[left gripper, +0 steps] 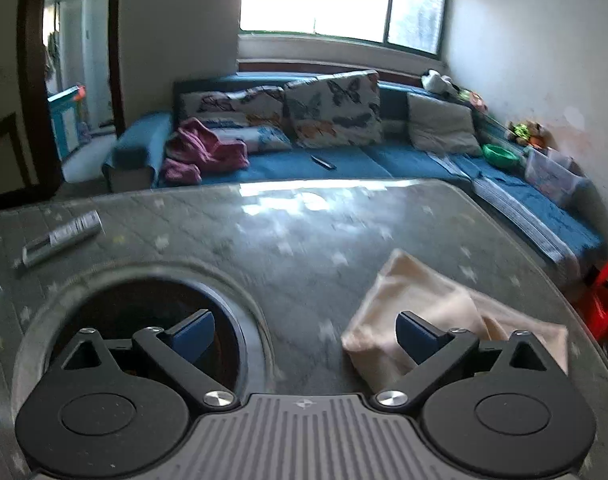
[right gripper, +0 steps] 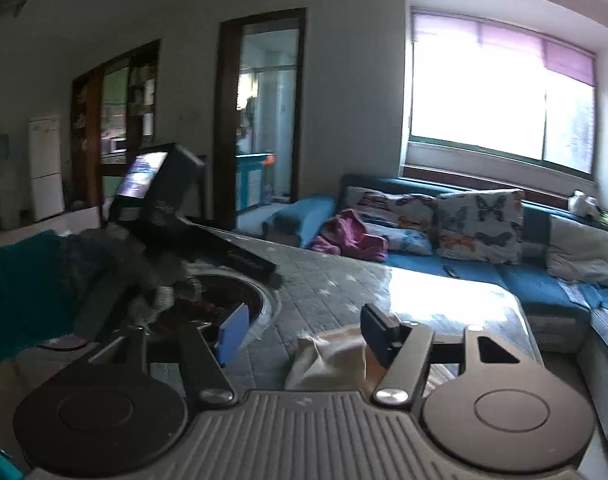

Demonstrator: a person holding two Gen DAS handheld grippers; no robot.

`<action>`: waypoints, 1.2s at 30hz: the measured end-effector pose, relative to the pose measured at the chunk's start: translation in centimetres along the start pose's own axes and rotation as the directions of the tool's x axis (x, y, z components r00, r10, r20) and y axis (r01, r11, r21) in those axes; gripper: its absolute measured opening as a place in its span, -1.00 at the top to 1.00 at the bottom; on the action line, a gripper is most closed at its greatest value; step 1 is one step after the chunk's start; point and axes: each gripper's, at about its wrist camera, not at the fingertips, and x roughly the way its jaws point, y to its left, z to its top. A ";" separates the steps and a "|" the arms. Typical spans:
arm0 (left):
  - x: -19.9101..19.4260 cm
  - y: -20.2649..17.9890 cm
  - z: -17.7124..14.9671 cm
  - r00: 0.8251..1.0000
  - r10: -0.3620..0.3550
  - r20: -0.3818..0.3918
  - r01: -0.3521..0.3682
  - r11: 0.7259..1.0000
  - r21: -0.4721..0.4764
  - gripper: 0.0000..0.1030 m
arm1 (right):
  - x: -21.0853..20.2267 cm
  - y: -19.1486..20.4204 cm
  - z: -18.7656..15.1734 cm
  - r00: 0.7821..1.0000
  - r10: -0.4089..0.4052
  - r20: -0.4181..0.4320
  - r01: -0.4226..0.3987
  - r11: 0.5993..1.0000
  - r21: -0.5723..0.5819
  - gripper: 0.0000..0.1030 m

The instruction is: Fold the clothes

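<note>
Grey table [left gripper: 287,232] carries folded cream cloth [left gripper: 416,304] beneath both grippers' right fingers [left gripper: 418,336]; all fingers apart, empty.

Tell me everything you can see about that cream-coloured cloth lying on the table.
The cream cloth is a soft, pale beige fabric, folded into a loose, roughly rectangular bundle with a few layers showing at its edges. It lies flat on the grey patterned table, to the right of the round dark opening in it. Neither tool grips it: the left tool and right tool both stand open above it. Motion blur hides finer details.
</note>
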 end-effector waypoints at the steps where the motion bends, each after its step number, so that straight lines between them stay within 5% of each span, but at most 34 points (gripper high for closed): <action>1: -0.3 -0.1 -0.7 1.000 -0.013 -0.009 0.013 1.000 -0.002 -0.94 | 0.0 0.1 -0.5 1.000 -0.007 -0.002 0.007 1.000 0.006 -0.73; 6: -1.6 -1.3 -4.0 0.998 -0.054 -0.038 0.055 0.998 0.023 -0.96 | 0.3 0.7 -2.7 0.998 -0.058 -0.010 0.058 0.998 0.035 -1.00; 17: -4.0 -3.5 -8.2 0.992 -0.114 -0.057 0.116 0.992 0.041 -1.00 | 0.6 2.3 -5.7 0.987 -0.141 -0.077 0.147 0.987 0.069 -1.00; 26: -5.1 -4.3 -10.5 0.993 -0.104 -0.050 0.108 0.992 0.066 -1.00 | -0.1 3.3 -8.3 0.987 -0.123 -0.107 0.137 0.982 0.130 -1.00; 36: -5.6 -5.0 -12.1 0.995 -0.092 -0.042 0.095 0.992 0.088 -1.00 | 0.4 4.0 -9.7 0.959 -0.164 -0.234 0.199 0.970 0.138 -1.00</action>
